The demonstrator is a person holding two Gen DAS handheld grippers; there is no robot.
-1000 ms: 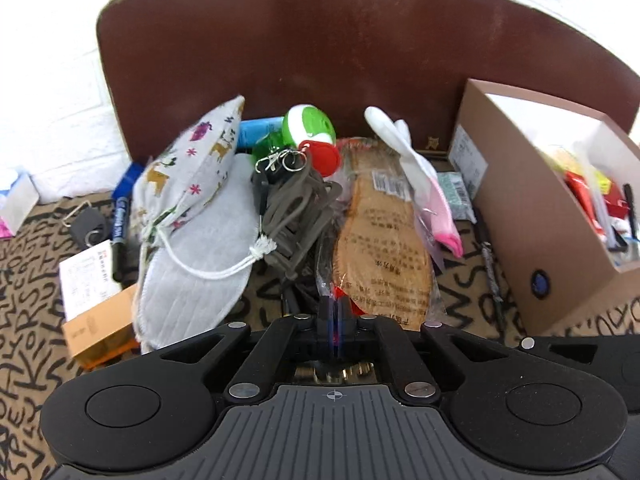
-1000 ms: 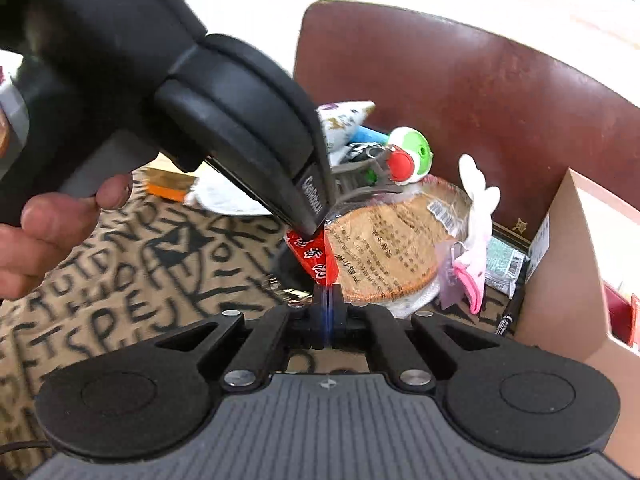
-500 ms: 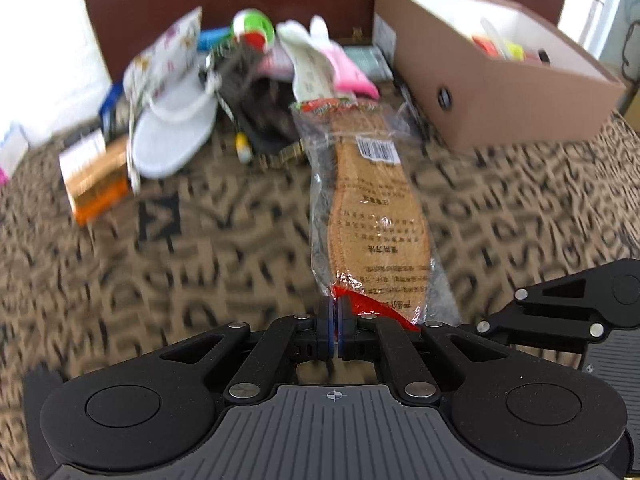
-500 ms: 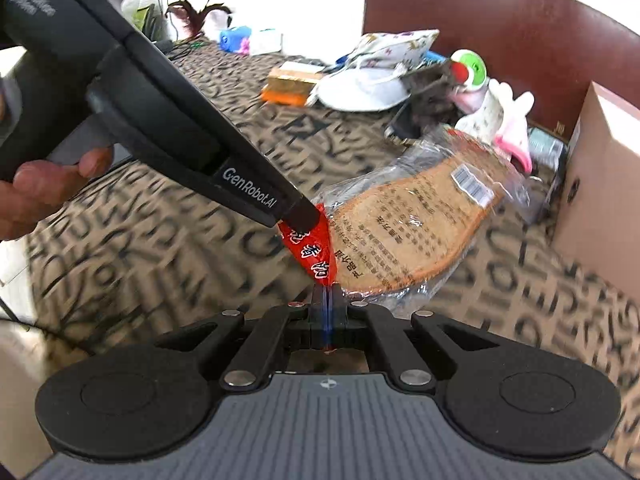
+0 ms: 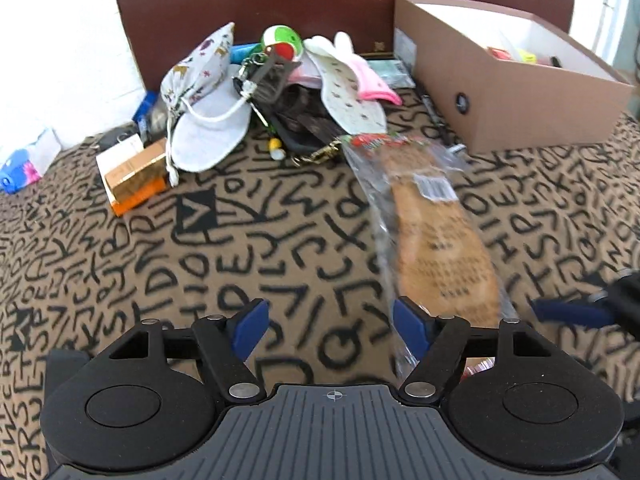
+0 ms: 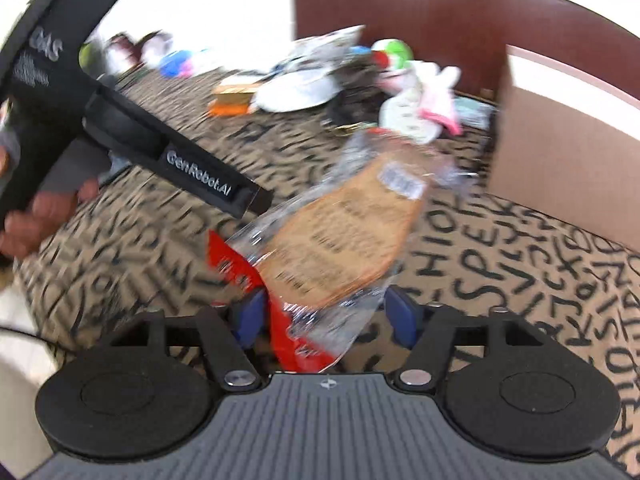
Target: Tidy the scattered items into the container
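A brown insole in a clear plastic bag (image 5: 436, 236) with a red header lies on the patterned bedspread, its near end by my left gripper's right finger. My left gripper (image 5: 326, 322) is open and holds nothing. In the right wrist view the bagged insole (image 6: 344, 232) has its red end between the spread fingers of my right gripper (image 6: 326, 316), which is open. The brown cardboard box (image 5: 496, 92) stands at the back right with several items inside. My left gripper's body (image 6: 160, 144) crosses the right wrist view at the left.
A pile lies against the dark headboard (image 5: 320, 8): a printed face mask (image 5: 200, 64), white mask (image 5: 212, 132), green-and-red toy (image 5: 280, 40), white and pink insoles (image 5: 348, 84), keys, a pen (image 5: 434, 114). An orange box (image 5: 134, 172) sits at the left.
Both grippers were shut on the bag's red end and pulled it back out of the pile. Now both have opened and the bag lies loose on the bedspread.
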